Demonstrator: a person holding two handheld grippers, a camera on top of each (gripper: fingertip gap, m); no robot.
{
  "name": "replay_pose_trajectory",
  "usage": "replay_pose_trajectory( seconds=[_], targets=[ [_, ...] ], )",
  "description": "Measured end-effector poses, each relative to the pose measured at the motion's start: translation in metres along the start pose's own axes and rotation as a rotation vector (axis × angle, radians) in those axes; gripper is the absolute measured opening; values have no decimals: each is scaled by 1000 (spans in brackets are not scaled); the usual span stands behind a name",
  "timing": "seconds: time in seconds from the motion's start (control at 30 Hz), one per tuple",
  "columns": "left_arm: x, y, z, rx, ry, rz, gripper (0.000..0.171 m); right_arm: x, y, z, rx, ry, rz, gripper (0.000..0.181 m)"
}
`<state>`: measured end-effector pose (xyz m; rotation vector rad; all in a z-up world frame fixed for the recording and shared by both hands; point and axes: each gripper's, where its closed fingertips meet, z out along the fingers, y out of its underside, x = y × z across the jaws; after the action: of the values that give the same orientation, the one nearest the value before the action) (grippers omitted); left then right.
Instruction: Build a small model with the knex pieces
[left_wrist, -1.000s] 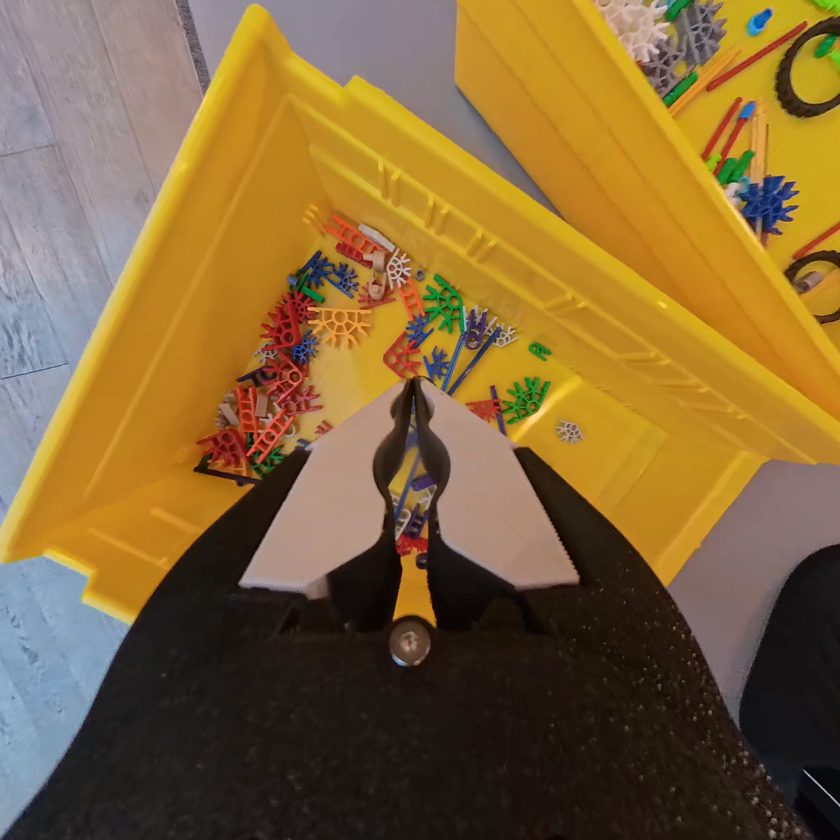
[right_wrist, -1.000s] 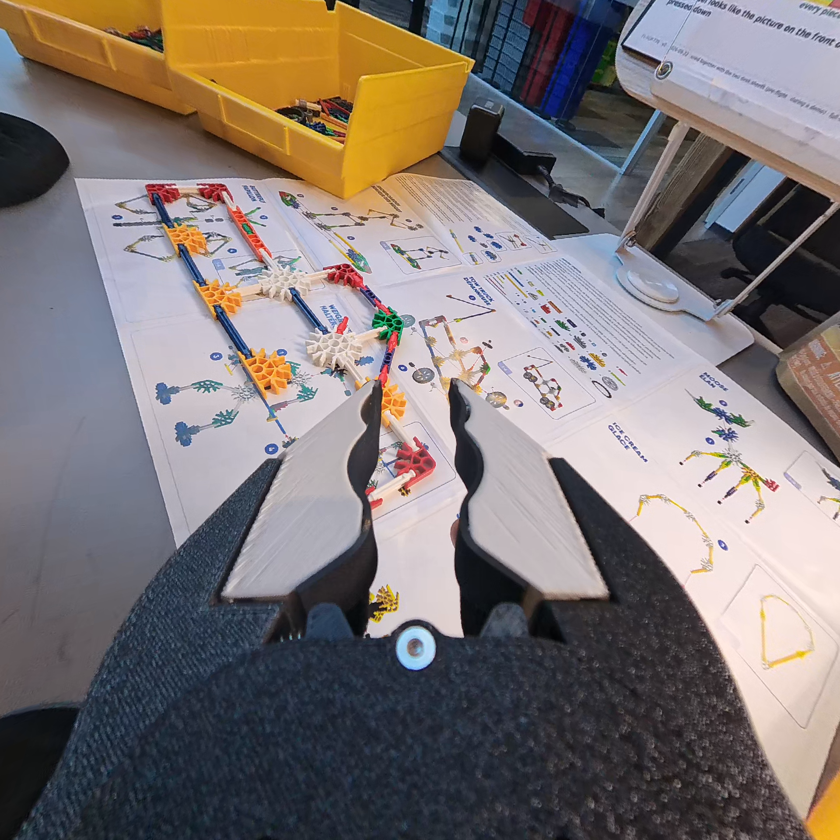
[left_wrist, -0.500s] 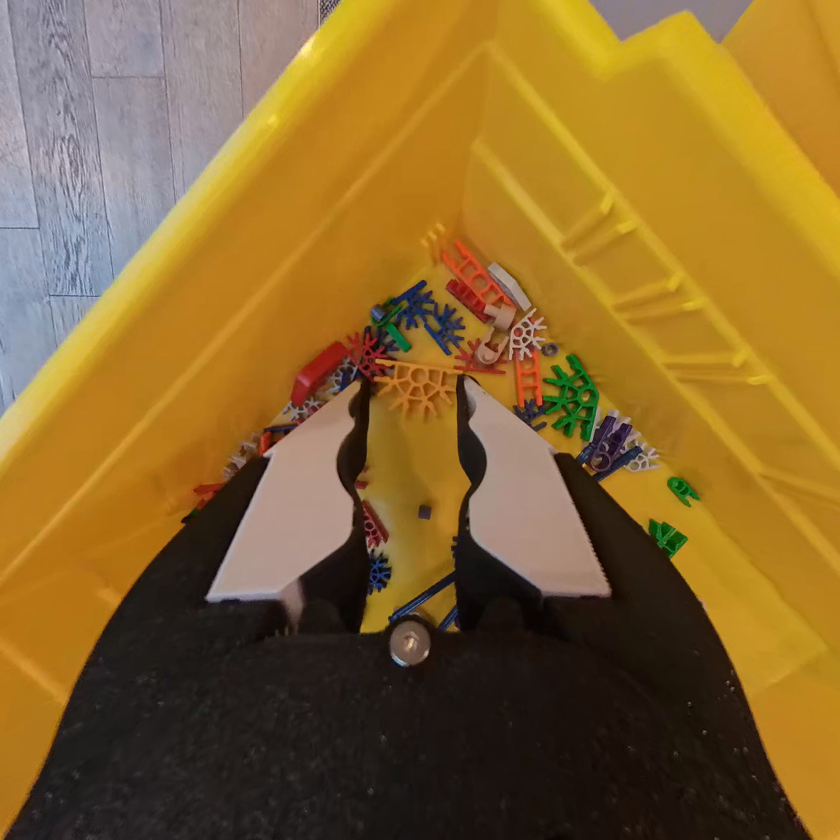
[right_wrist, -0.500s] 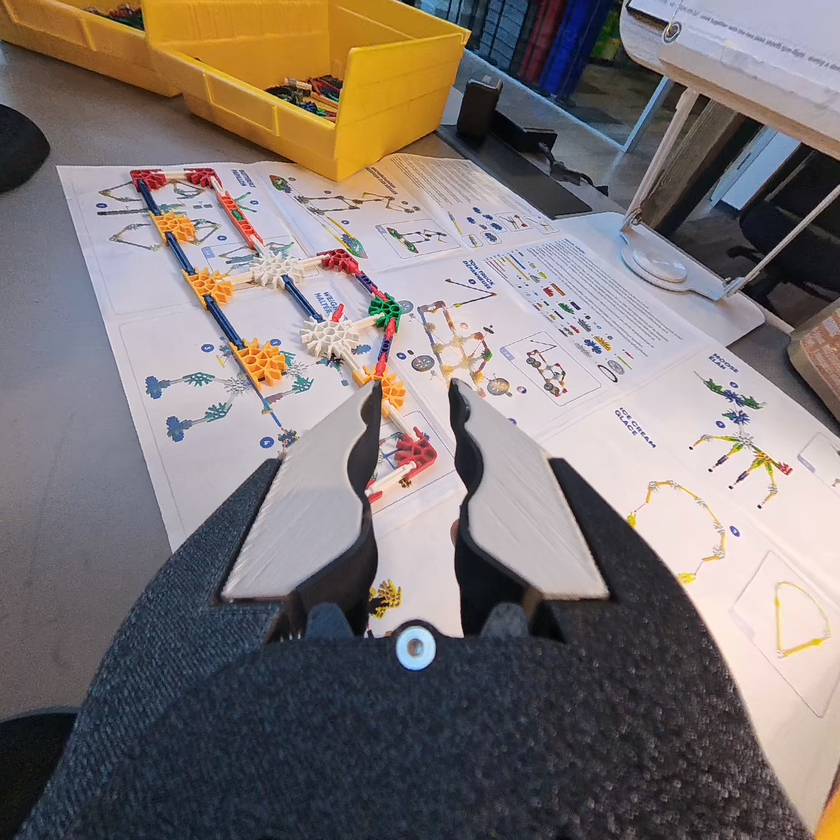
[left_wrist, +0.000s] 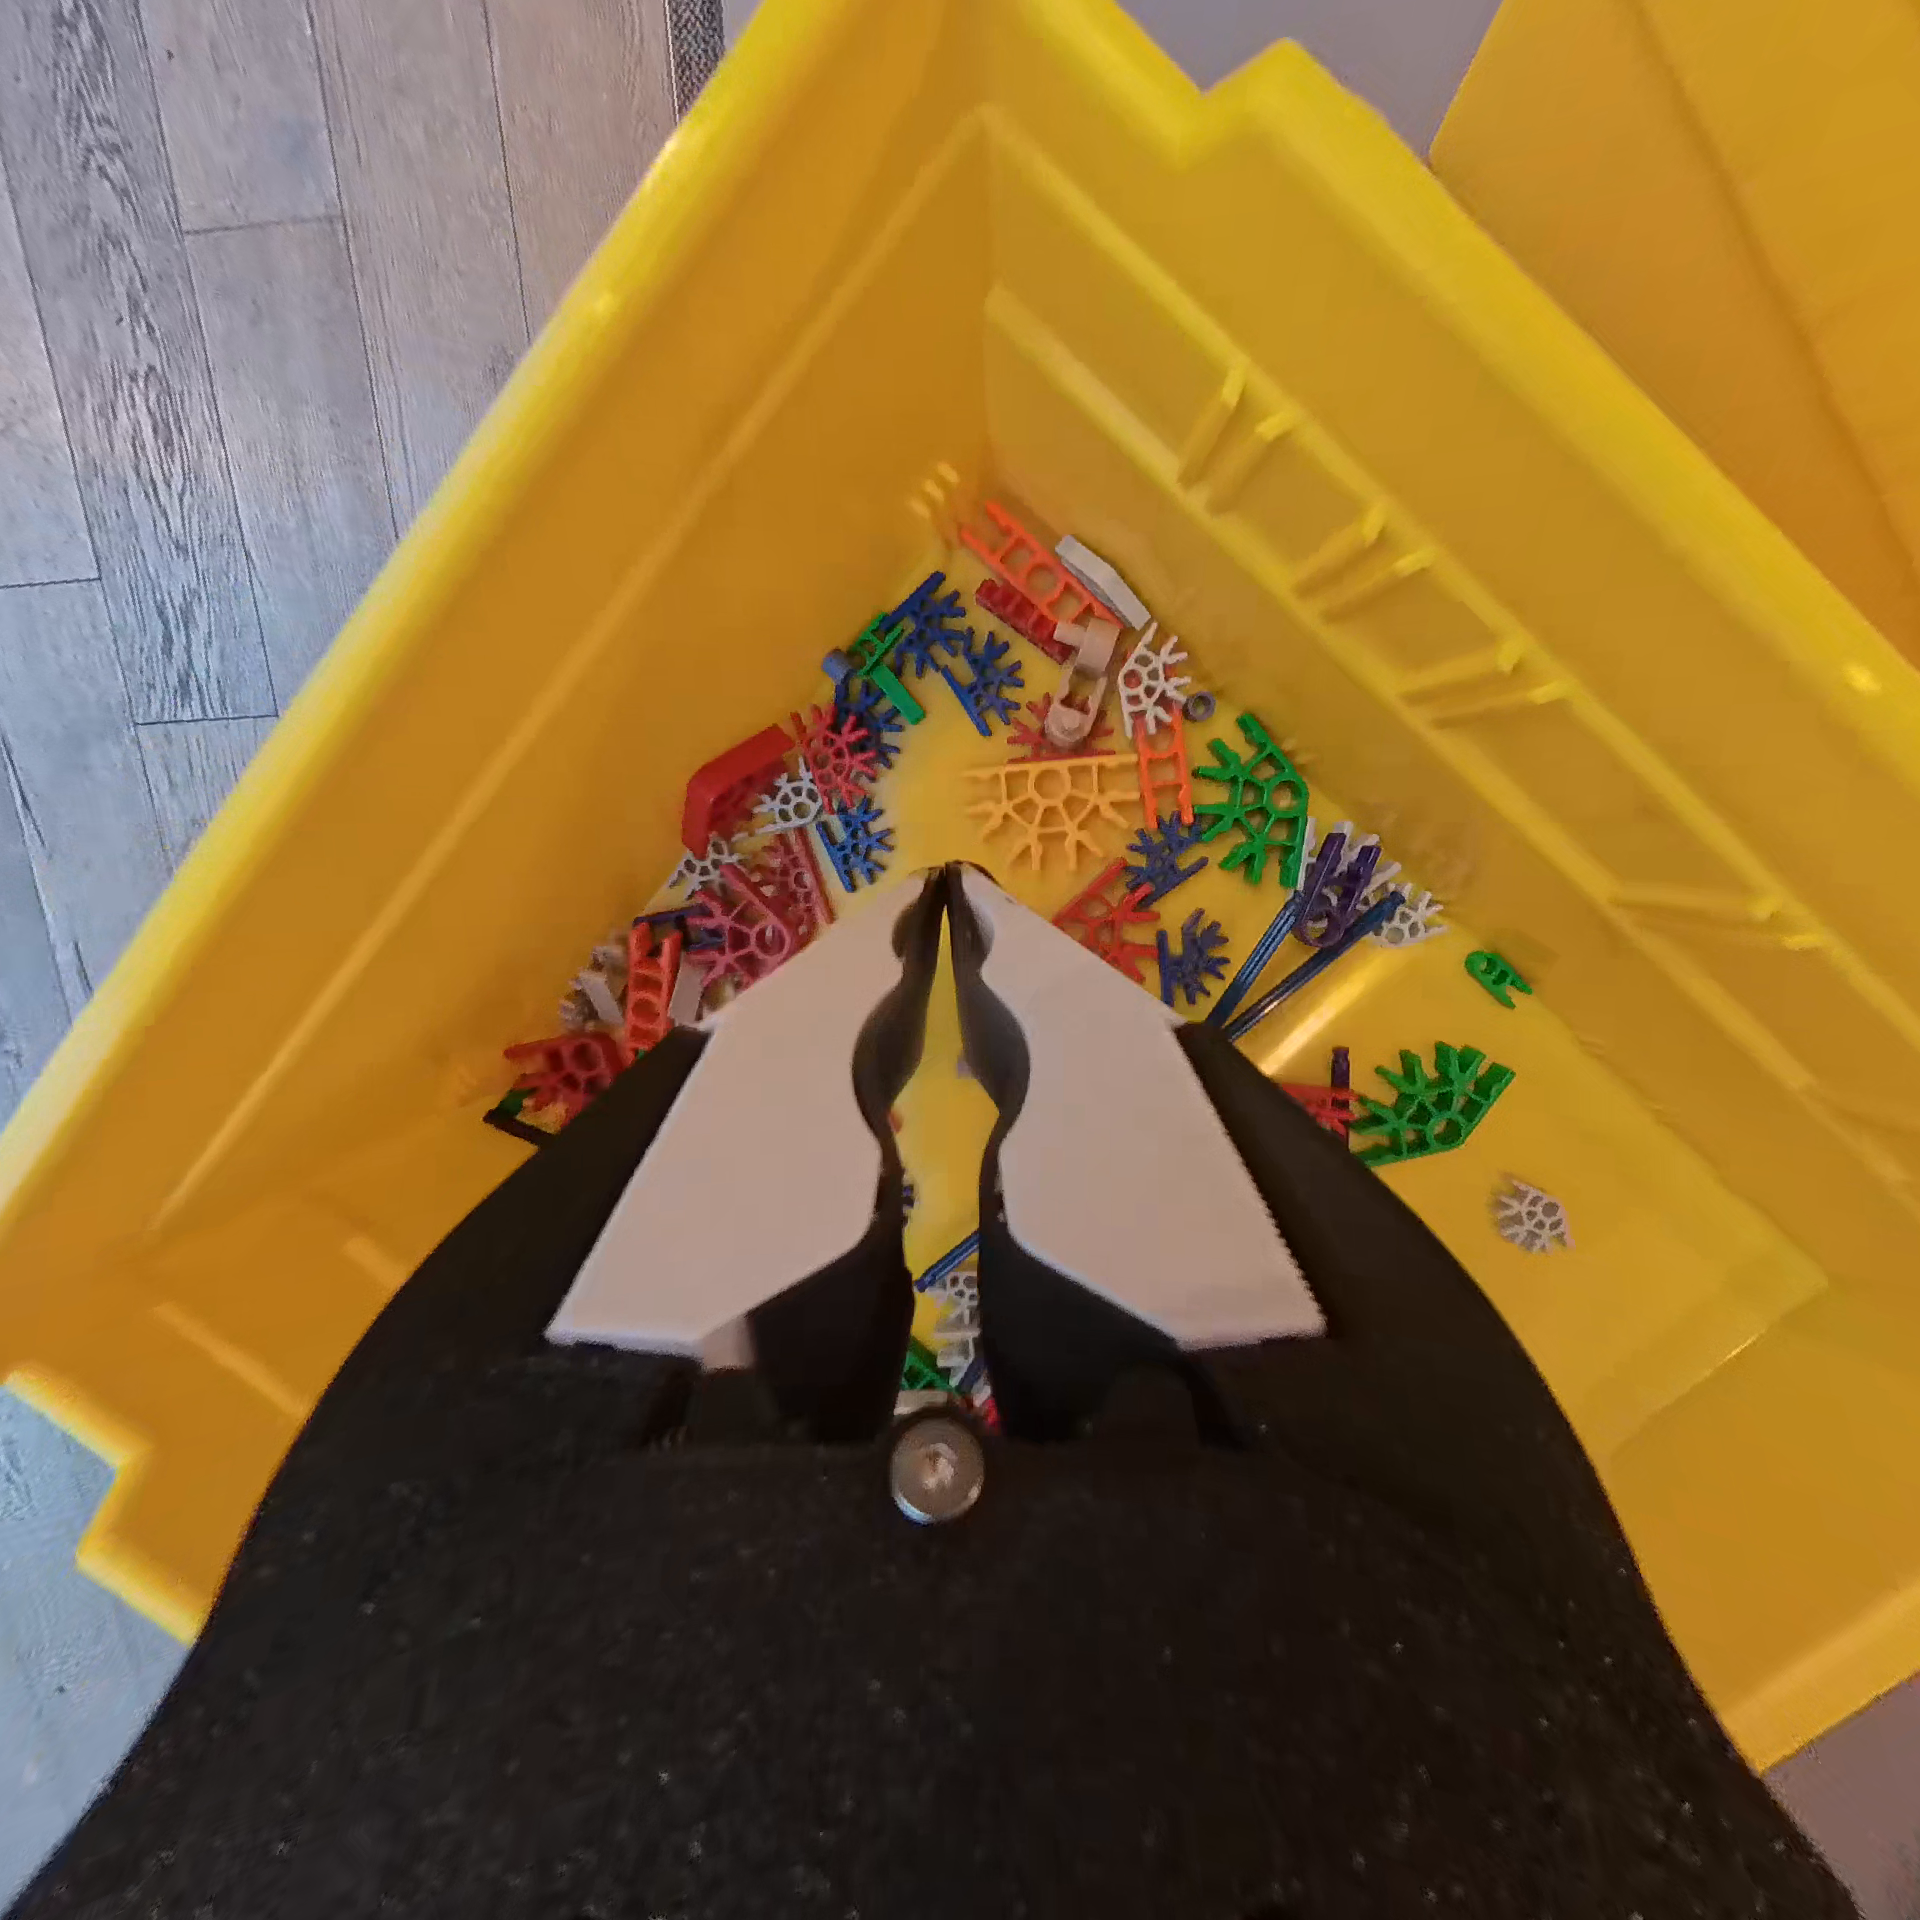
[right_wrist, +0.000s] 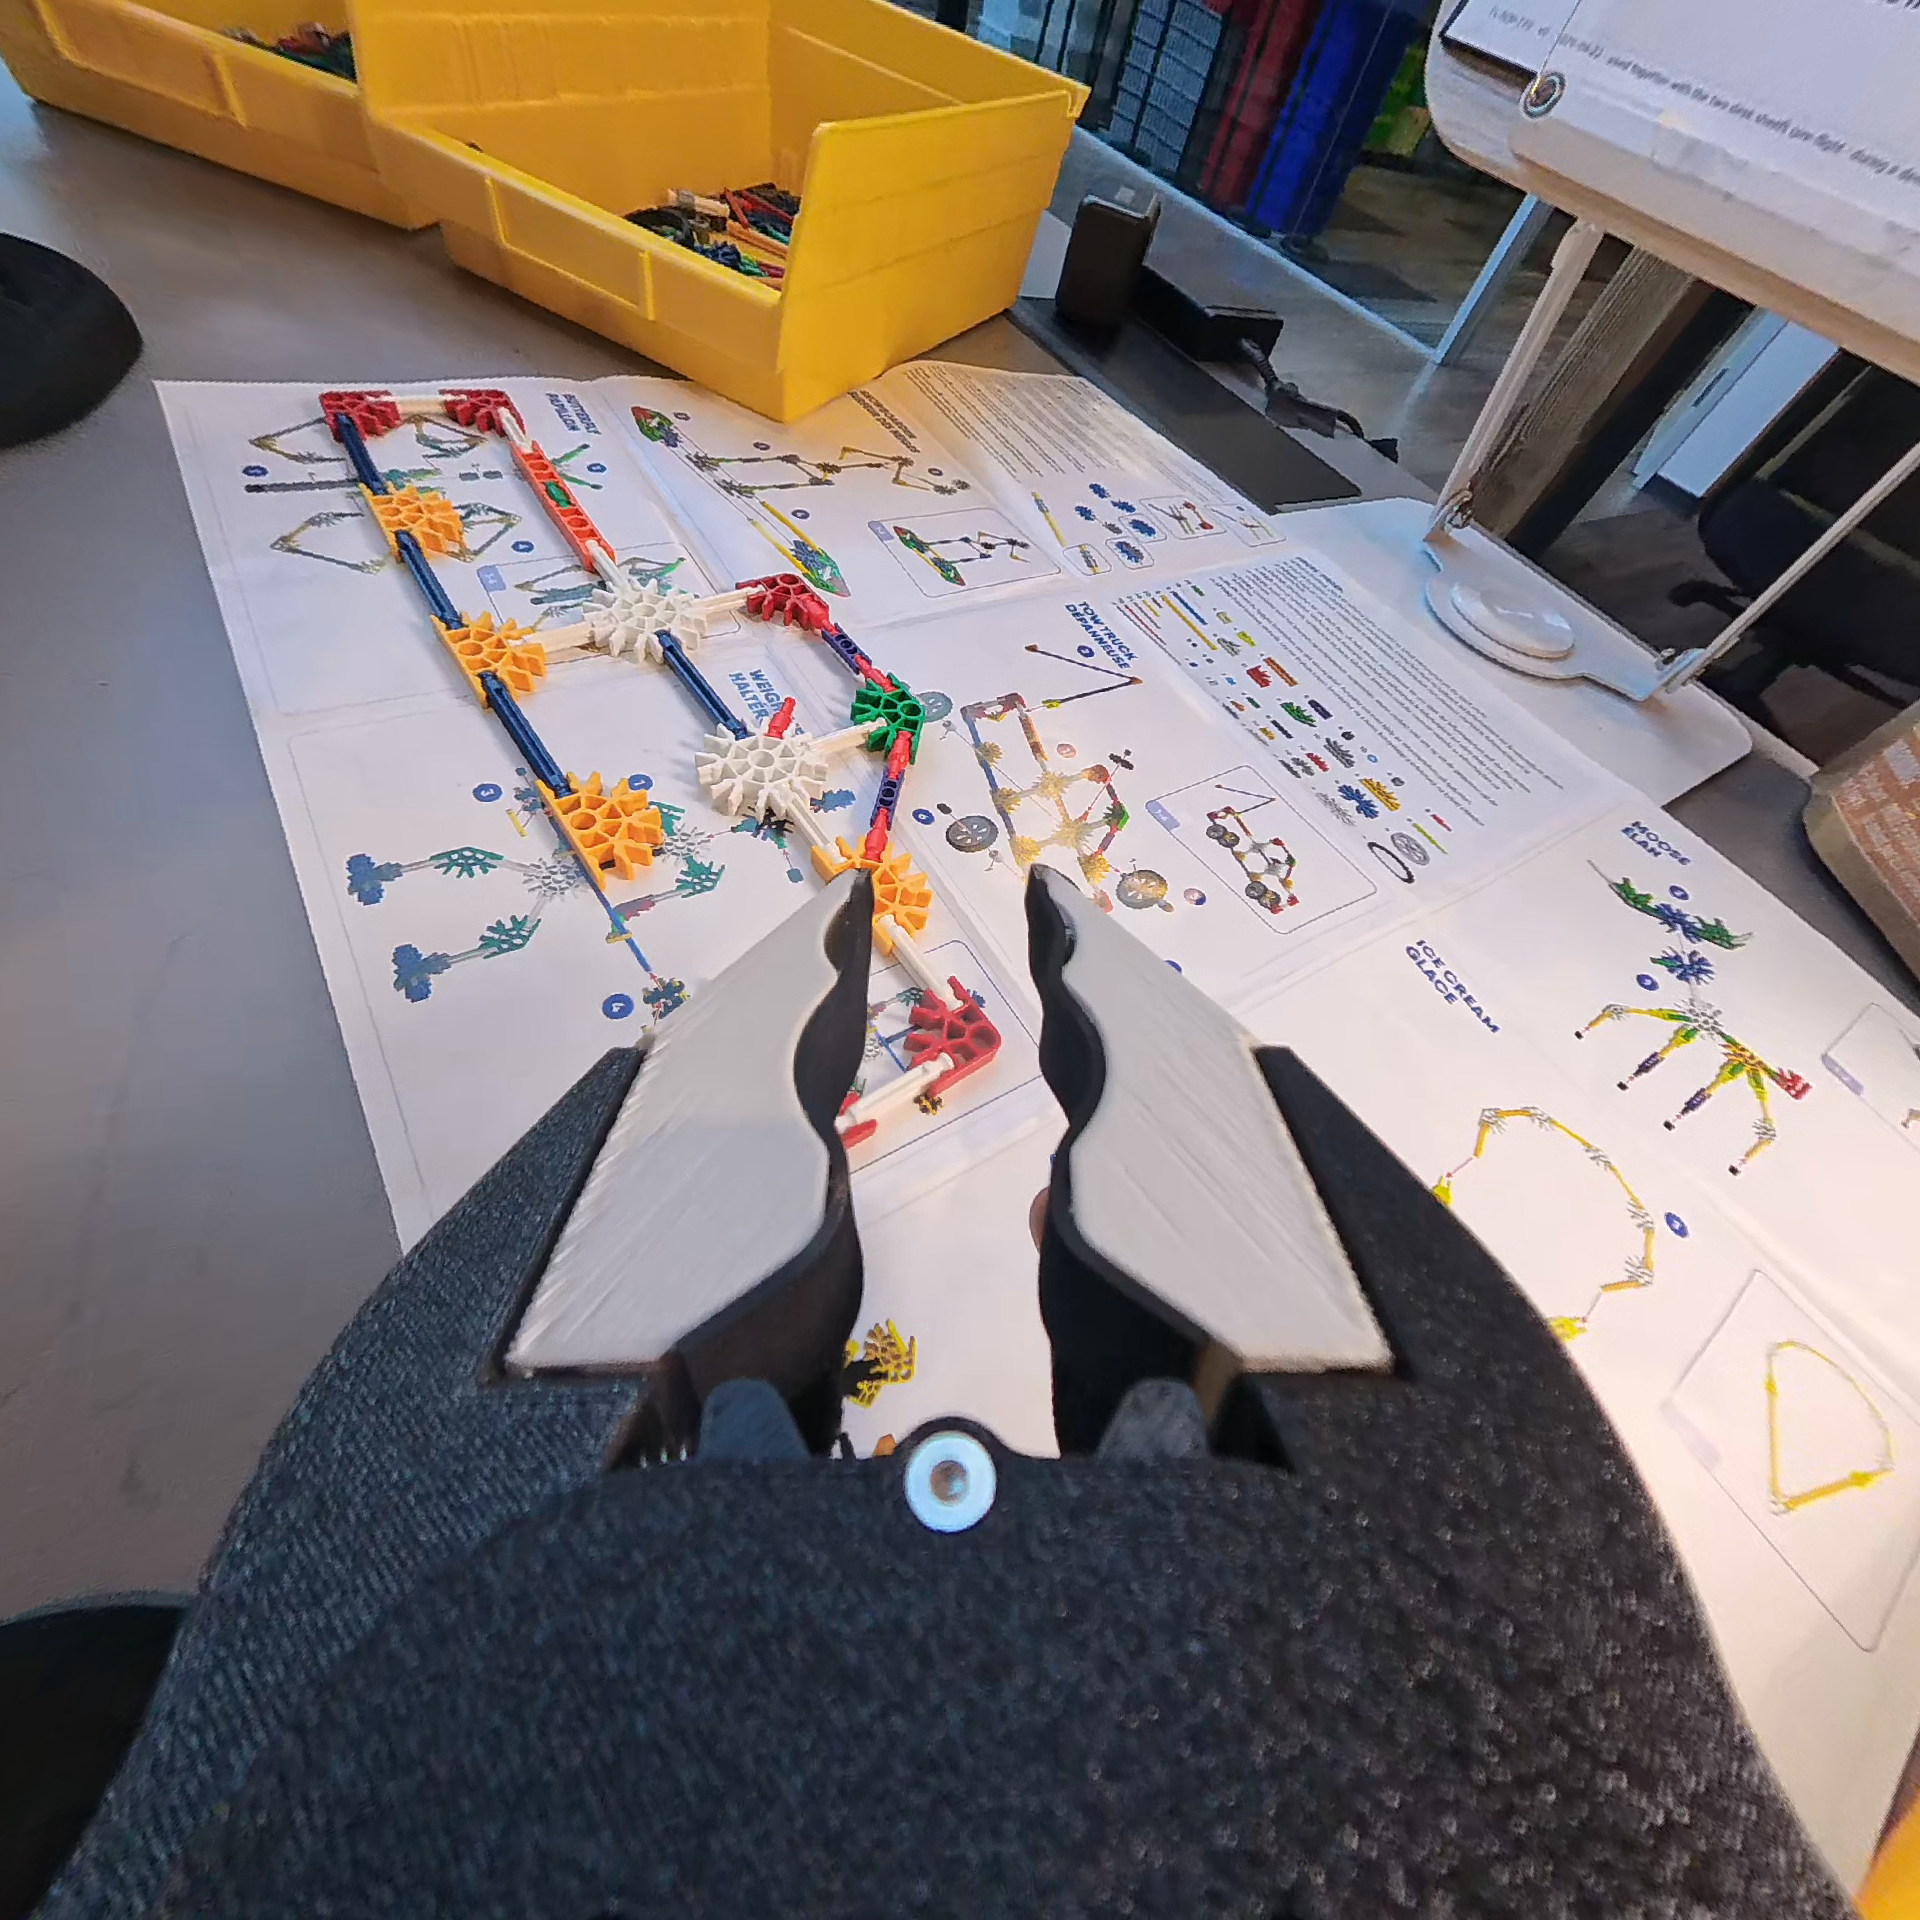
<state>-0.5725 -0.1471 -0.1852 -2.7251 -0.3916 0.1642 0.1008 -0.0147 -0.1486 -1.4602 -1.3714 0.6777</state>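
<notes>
While its fingertips meet with nothing visible between them, the left gripper (left_wrist: 945, 883) hangs inside a yellow plastic bin (left_wrist: 582, 582) over loose coloured connector pieces (left_wrist: 1049, 810). Fingers apart, the right gripper (right_wrist: 945, 888) hovers above a rod-and-connector frame (right_wrist: 644, 623) lying on a printed instruction sheet (right_wrist: 1299, 665).

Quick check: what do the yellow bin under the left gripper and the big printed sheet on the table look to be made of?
Yellow bin: likely moulded plastic, smooth with a slight sheen; ribs are formed into its walls. Printed sheet: looks like thin matte paper; it lies flat with fold creases.
</notes>
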Motion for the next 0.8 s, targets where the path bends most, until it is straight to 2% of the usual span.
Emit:
replay_pose_trajectory(
  seconds=[0.13, 0.23, 0.33, 0.43, 0.5, 0.6, 0.8],
  targets=[
    [3, -1, -3, 45, 27, -42, 0, -3, -3, -1, 7, -7, -13, 29],
    [13, 0, 11, 38, 80, -89, 28, -3, -3, -1, 8, -4, -13, 29],
    [18, -5, 25, 48, 61, -42, 40, -2, -2, -1, 4, 3, -7, 29],
    [24, -12, 28, 50, 79, -23, 30, -1, 0, 0, -4, 6, 1, 29],
    [31, -12, 28, 27, 120, -19, 14, -1, 2, 1, -10, 4, 2, 29],
    [40, -5, 26, -17, 200, -32, 13, -2, 2, 1, -12, 1, -1, 29],
    [33, 7, 13, -61, 160, 23, 8, -2, 1, 1, -5, -4, 2, 29]
  ],
)
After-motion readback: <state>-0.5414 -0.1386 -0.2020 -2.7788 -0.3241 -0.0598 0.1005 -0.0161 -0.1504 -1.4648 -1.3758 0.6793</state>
